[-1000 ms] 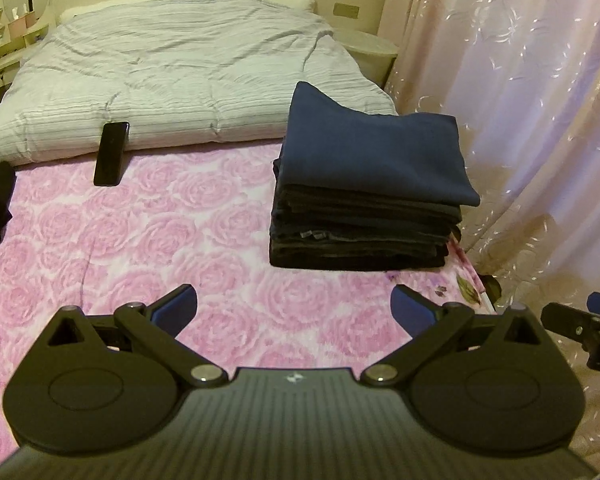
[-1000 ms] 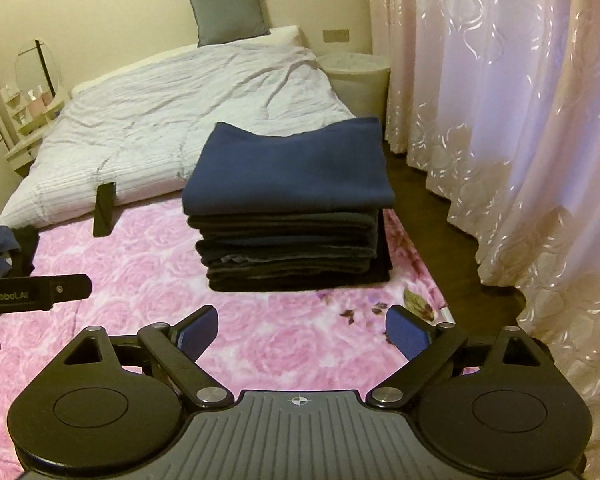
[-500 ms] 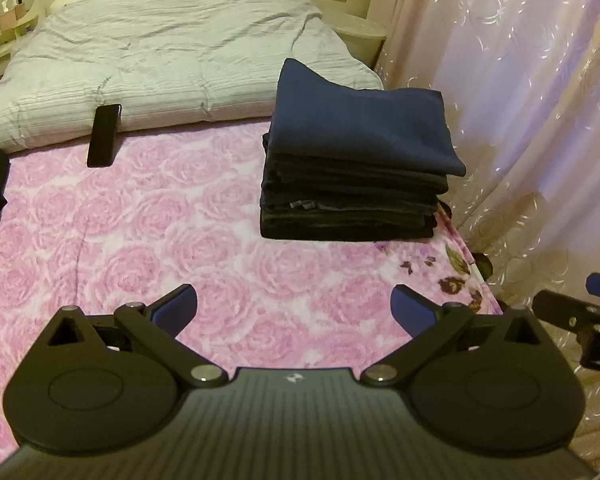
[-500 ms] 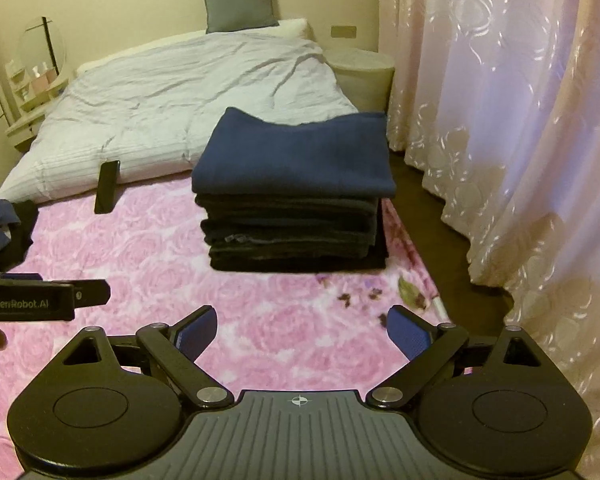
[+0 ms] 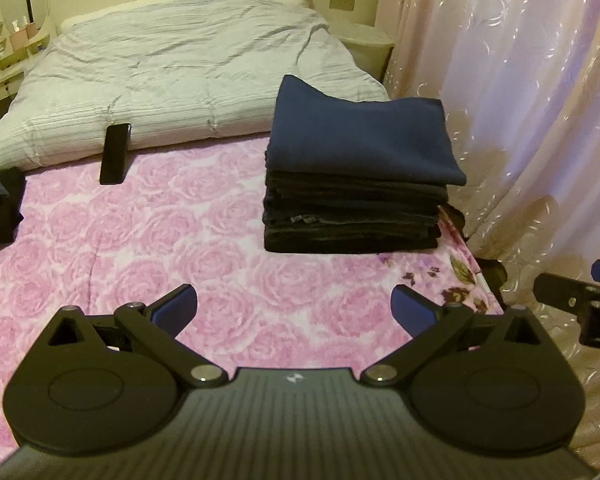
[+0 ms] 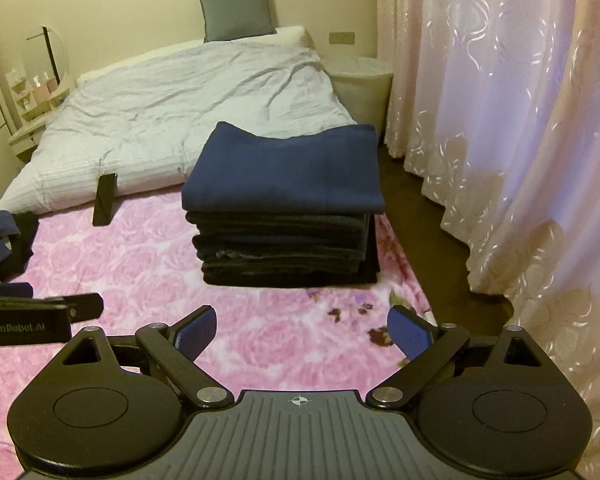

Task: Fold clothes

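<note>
Nearest, the left claw [image 5: 294,306] and the right claw [image 6: 300,330] both hang spread wide with nothing between their blue pads, above the pink rose-print blanket [image 5: 140,248]. Beyond them, near the blanket's right edge, stands a neat stack of folded clothes [image 6: 284,216], dark layers topped by a navy piece. The step in hand looks like the pause between garments: the stack is squared off, and the next move probably calls for swinging left to the heap of unfolded clothes [image 6: 4,240] and drawing one piece onto the bare blanket. That heap is cut off by the frame, so its size and contents cannot be told. Farther back a black phone [image 5: 115,153] leans against the grey duvet [image 5: 172,80].
</note>
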Demonstrator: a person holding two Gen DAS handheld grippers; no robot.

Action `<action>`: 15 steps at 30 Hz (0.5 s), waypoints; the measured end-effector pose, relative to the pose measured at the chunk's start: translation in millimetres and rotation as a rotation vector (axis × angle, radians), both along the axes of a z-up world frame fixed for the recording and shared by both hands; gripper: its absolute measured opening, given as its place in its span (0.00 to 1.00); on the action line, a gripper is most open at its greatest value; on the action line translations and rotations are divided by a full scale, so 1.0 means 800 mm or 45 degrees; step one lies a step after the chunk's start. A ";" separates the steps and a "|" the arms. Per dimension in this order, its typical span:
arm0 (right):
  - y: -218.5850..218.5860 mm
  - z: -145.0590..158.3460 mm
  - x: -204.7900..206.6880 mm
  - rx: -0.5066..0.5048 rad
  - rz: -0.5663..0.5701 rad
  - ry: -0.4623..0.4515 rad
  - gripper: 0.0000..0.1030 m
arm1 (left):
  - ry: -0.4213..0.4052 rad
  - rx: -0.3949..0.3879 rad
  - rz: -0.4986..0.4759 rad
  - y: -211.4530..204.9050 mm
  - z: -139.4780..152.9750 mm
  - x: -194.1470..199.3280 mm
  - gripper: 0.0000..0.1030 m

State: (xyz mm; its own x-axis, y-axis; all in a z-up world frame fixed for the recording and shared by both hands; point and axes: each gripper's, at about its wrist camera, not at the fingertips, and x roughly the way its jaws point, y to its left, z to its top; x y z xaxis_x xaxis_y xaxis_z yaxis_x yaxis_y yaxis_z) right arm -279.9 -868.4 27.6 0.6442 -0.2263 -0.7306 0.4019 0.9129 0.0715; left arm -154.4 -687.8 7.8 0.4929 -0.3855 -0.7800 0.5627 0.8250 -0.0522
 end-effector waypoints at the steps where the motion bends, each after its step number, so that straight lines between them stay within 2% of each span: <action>1: 0.000 0.000 -0.001 -0.003 0.003 -0.001 0.92 | -0.001 0.005 -0.006 -0.001 -0.001 -0.002 0.99; 15: -0.002 -0.001 -0.007 0.022 0.009 0.010 0.92 | 0.004 0.034 -0.044 -0.014 -0.010 -0.020 0.99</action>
State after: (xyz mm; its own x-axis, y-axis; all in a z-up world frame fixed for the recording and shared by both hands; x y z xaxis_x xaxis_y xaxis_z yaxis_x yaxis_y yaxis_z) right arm -285.4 -870.3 26.8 0.6397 -0.2094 -0.7395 0.3961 0.9144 0.0837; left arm -170.5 -698.7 0.1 0.4770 -0.3816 -0.7917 0.5910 0.8060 -0.0325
